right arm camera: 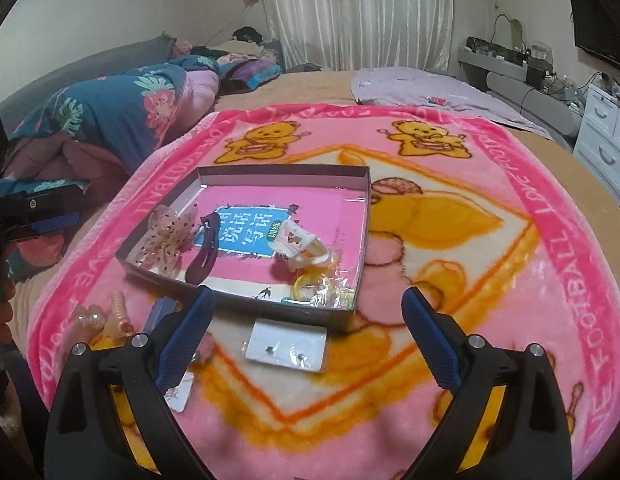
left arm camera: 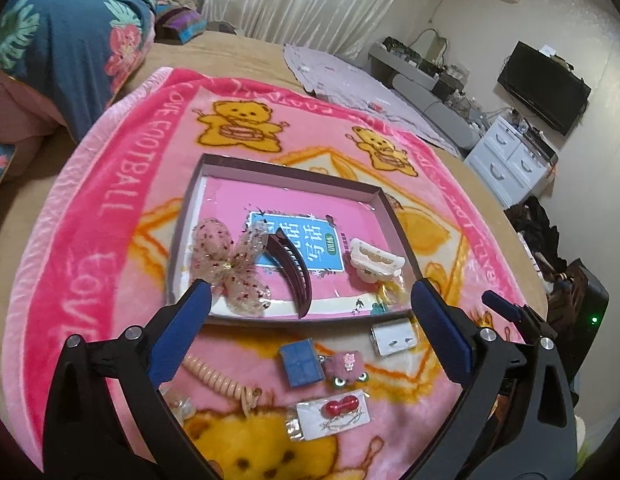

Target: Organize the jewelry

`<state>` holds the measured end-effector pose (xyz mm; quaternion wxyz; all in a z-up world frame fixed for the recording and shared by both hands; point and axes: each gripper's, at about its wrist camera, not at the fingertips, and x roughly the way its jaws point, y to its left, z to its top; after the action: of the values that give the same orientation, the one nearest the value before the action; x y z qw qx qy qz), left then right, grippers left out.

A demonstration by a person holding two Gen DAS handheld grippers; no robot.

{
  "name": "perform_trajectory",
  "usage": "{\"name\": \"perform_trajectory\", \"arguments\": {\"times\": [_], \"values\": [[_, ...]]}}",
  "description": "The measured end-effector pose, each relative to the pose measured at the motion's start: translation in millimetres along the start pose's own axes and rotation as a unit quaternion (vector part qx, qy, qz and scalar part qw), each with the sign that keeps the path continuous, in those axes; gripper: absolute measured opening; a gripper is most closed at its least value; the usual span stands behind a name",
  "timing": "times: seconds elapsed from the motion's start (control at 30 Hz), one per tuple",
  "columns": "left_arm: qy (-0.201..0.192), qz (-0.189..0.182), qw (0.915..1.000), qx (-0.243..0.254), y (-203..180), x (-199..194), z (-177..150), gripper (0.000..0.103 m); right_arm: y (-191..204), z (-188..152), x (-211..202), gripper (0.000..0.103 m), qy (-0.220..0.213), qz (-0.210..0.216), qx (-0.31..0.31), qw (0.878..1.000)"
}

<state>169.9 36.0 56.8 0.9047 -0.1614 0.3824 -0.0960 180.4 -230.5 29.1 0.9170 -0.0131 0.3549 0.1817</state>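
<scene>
A: Bedroom, pink bear blanket (left arm camera: 122,184) spread over bed. Shallow box (left arm camera: 286,174) sitting mid-blanket.

B: Inside box?

A: Sheer bow (left arm camera: 230,260) at left, dark curved hair clip (left arm camera: 296,276) just right of bow, white claw clip (left arm camera: 372,260) further right, yellow ring (right arm camera: 308,284) by near right corner.

B: Outside?

A: All on near side of box, on blanket: earring card (right arm camera: 288,344) just beside front wall, blue square piece (left arm camera: 302,364), pink fuzzy charm (left arm camera: 346,366), red heart clip on card (left arm camera: 334,414), peach coil tie (left arm camera: 218,380) toward left.

B: Grippers?

A: Left gripper (left arm camera: 310,332) spread wide, nothing between pads, hanging over near-side items. Right gripper (right arm camera: 308,340) likewise wide, empty, above earring card. Neither touching anything.
</scene>
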Motion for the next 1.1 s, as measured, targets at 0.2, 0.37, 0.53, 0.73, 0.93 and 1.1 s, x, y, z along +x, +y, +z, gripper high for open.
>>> {"name": "perform_trajectory", "arguments": {"times": [0.2,0.37,0.53,0.73,0.93,1.1], "values": [[-0.013,0.008,0.9999,-0.004,1.6,-20.1,-7.5,0.093,7.7,2.5,-24.6,0.095,-0.026,0.004,-0.004,1.0],[-0.025,0.008,0.9996,-0.009,2.8,-39.1,-12.6,0.093,14.0,5.2,-42.1,0.095,-0.044,0.008,-0.012,0.999],[-0.042,0.011,0.999,-0.013,2.2,-60.8,-15.3,0.093,18.9,6.4,-60.2,0.095,-0.061,0.012,-0.016,0.998],[-0.054,0.02,0.9983,-0.014,3.1,-77.7,-20.5,0.093,24.2,5.8,-79.9,0.096,-0.078,0.019,-0.019,0.997],[-0.06,0.032,0.9976,-0.014,5.7,-92.4,-31.2,0.093,31.4,1.7,-97.1,0.097,-0.091,0.027,-0.028,0.995],[-0.06,0.038,0.9973,-0.02,10.0,-99.3,-38.2,0.093,37.5,-2.8,-104.2,0.097,-0.093,0.031,-0.036,0.994]]}}
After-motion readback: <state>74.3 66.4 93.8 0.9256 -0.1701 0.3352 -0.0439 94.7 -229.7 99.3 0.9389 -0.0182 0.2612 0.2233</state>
